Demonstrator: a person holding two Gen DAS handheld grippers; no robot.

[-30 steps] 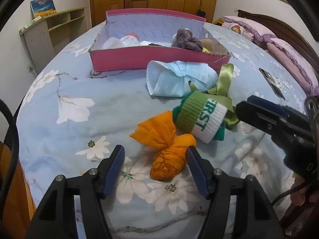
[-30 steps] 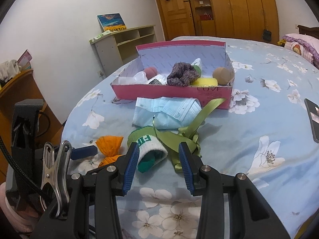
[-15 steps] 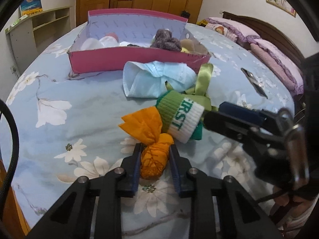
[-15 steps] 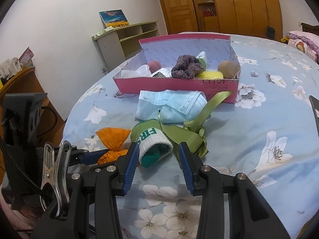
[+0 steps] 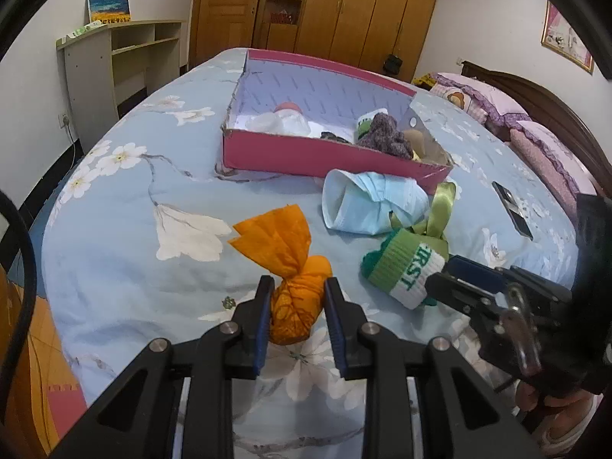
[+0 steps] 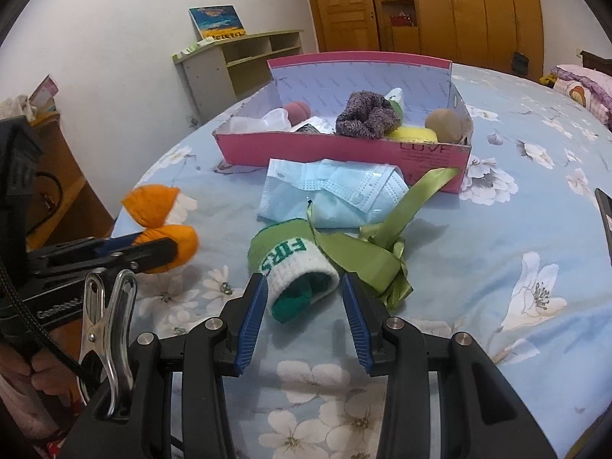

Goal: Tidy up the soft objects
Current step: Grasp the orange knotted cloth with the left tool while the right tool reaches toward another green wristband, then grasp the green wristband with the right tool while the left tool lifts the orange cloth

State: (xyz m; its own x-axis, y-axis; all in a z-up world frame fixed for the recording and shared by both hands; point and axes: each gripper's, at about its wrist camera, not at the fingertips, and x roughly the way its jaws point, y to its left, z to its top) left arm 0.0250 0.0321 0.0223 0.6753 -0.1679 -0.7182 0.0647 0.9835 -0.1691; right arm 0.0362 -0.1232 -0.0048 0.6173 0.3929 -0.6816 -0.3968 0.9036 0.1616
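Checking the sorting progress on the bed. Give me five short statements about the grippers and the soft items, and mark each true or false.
1. The left gripper is clamped on the orange cloth pouch. True.
2. The right gripper grips the green ribbon. False: its jaws stand open around the green-and-white sock roll.
3. The blue face mask lies inside the pink box. False: it lies on the bedsheet in front of the box.
4. A purple knitted item is in the box. True.
5. The box holds nothing. False: several items are in it.
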